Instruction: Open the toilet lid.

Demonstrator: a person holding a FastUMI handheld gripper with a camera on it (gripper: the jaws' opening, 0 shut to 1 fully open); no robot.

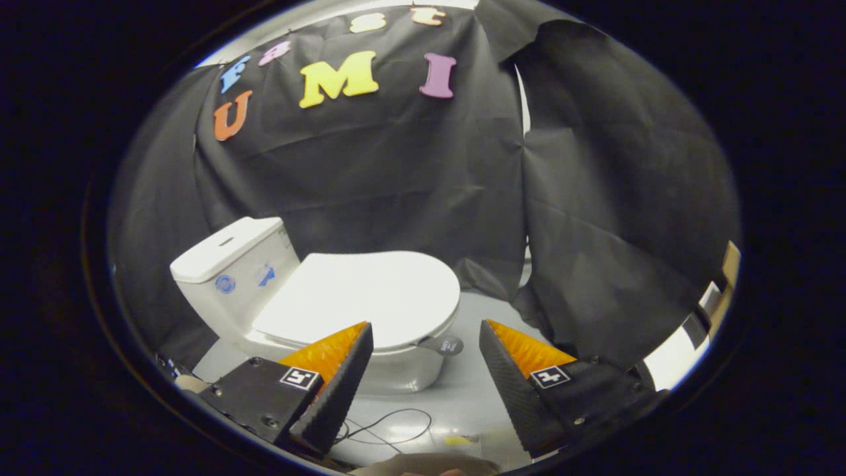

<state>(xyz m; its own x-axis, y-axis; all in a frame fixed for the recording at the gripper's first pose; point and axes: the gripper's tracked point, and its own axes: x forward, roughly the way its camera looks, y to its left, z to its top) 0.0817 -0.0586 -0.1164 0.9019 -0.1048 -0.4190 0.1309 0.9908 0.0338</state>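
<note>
spread gripper (426,330) before closed toilet lid (370,297)

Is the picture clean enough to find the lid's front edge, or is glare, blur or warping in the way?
Gripper view: fisheye warping bends the scene, strongest toward the rim. The closed toilet lid is bright but sharp, its front edge readable. Glare patches lie on the floor. The gripper is open, its fingers slightly soft, the lid just beyond them.

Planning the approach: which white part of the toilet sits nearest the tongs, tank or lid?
The lid, closed, just beyond the open tongs; the tank stands behind it.
</note>
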